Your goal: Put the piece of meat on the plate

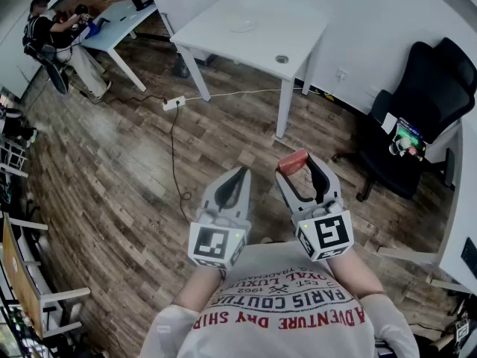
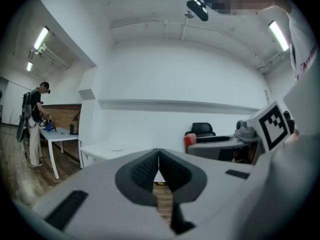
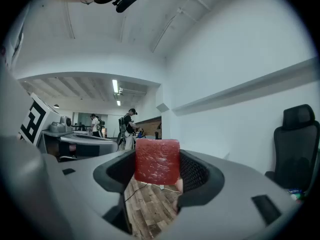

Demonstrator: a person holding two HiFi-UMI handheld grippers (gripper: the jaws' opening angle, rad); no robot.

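The right tongs [image 1: 301, 173] pinch the meat [image 1: 292, 161] up in the air. The left tongs [image 1: 240, 174] are pressed together with nothing in them. The plate [image 1: 242, 25] sits on the white bench [image 1: 298, 36], far ahead and a bit left of the meat.

Both grippers level, side by side before the chest.
The left gripper [image 1: 240, 176] has its jaws pressed together with nothing between them; the right gripper [image 1: 299, 171] clamps a piece of meat [image 3: 156, 161] between widely spread jaws.
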